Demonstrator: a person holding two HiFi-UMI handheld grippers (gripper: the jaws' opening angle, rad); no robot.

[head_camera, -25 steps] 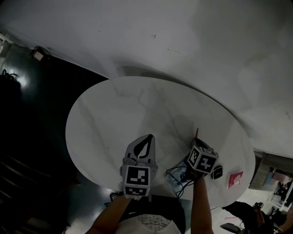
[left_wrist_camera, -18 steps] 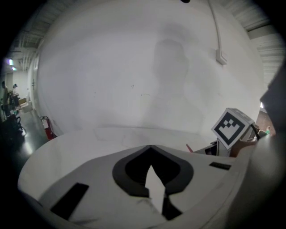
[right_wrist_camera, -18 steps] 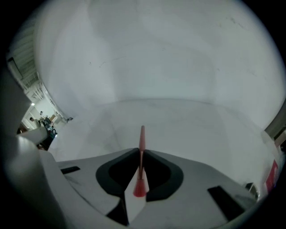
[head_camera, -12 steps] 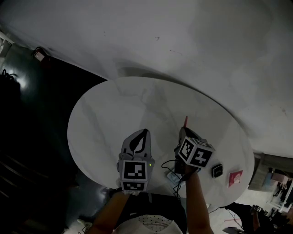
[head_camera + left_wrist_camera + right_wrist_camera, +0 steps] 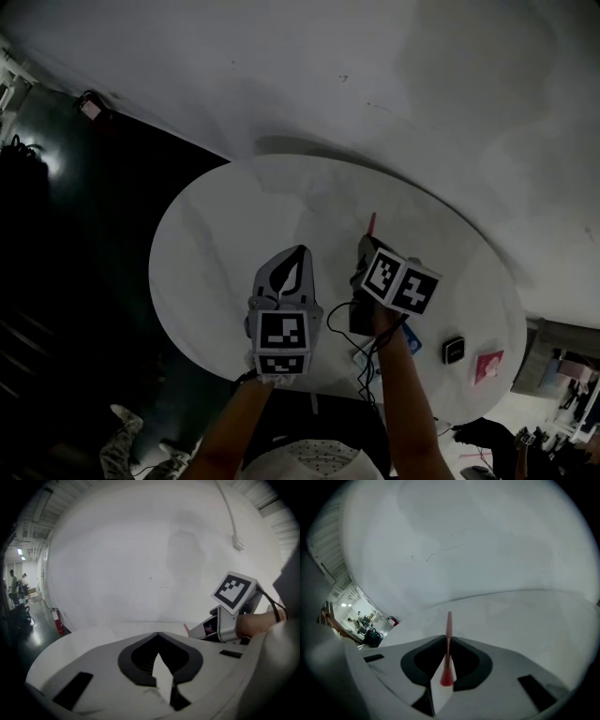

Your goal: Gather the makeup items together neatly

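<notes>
Right gripper [image 5: 446, 641] is clamped on the red pencil [image 5: 449, 620], which points along the jaws toward the far side, above the table [image 5: 234, 244]. Left gripper [image 5: 158, 635] is closed and empty. Black compact [image 5: 454, 350] and pink card [image 5: 488, 366] lie near-right, so the right hand is closer.

One round white counter [image 5: 244, 234]. Two tongs: left tongs [image 5: 158, 633], right tongs [image 5: 448, 639]. Two marker cubes [image 5: 280, 342], [image 5: 401, 281], one on each. One thin red pencil [image 5: 449, 620]. One small dark square case [image 5: 454, 350], one pink square item [image 5: 487, 367] just beside it, one small blue item [image 5: 412, 339], half hidden. Two forearms [image 5: 230, 431], [image 5: 408, 412]. One red fire extinguisher [image 5: 57, 621] off by the wall. Black cables [image 5: 370, 361], too tangled for a count.
</notes>
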